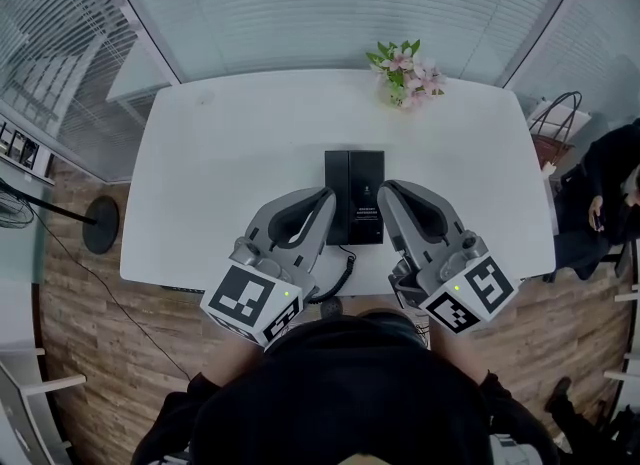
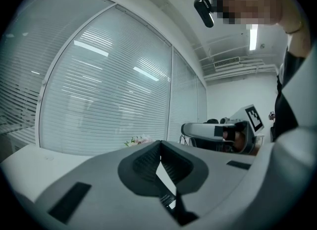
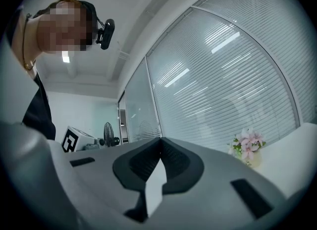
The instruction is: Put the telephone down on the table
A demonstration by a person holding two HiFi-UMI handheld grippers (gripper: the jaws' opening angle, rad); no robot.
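Observation:
A black telephone [image 1: 355, 196] lies flat on the white table [image 1: 230, 153] near its front edge, and its coiled cord [image 1: 345, 271] runs off toward me. My left gripper [image 1: 328, 194] is shut and empty, its tip beside the phone's left edge. My right gripper [image 1: 384, 189] is also shut and empty, at the phone's right edge. Whether either tip touches the phone I cannot tell. In the left gripper view the jaws meet at the tips [image 2: 159, 143] with nothing between them. The right gripper view shows its jaws closed the same way [image 3: 160, 139].
A small pot of pink flowers [image 1: 405, 74] stands at the table's far edge. A seated person [image 1: 608, 193] and a bag [image 1: 553, 131] are to the right of the table. A round stand base [image 1: 100, 224] sits on the wooden floor at the left. Blinds cover the windows behind.

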